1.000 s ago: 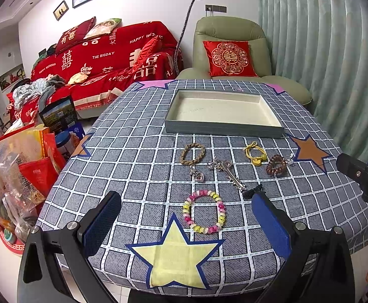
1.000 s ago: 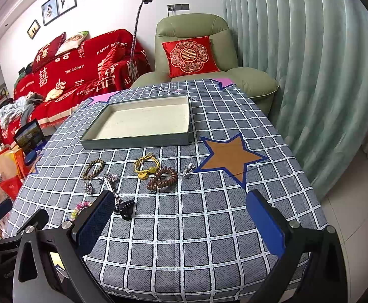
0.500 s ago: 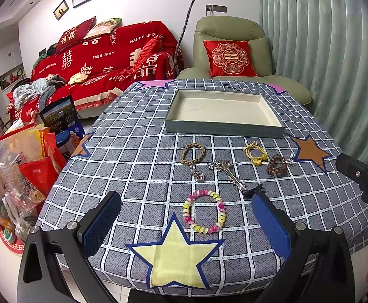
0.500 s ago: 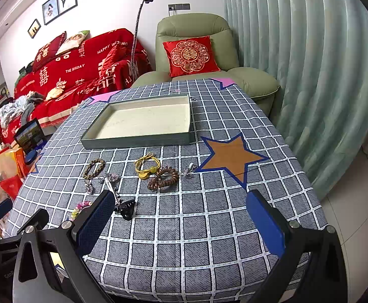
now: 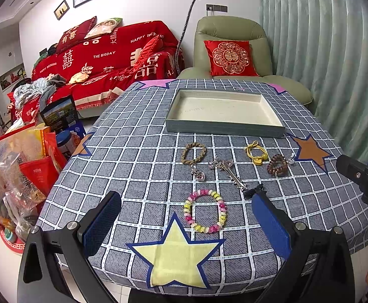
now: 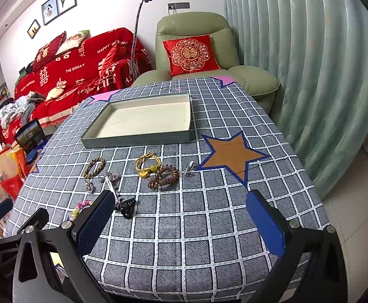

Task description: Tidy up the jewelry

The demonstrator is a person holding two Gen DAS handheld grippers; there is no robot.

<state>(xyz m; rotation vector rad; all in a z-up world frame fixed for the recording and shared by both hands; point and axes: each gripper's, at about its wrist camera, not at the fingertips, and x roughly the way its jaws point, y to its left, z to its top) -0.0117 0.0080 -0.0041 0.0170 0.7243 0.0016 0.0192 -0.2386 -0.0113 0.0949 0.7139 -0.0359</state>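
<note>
While both grippers' fingers (image 5: 269, 221) (image 6: 264, 223) gape empty, one hides the black clip (image 5: 253, 191).

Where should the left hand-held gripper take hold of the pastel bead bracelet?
Probably from above, pinching one side of the ring. The pastel bead bracelet lies flat as an open loop on the tablecloth, just past the open left hand-held gripper, so one finger can drop inside the loop and one outside.

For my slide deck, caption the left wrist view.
Open left gripper hovers over a pastel bead bracelet, empty tray beyond.
</note>
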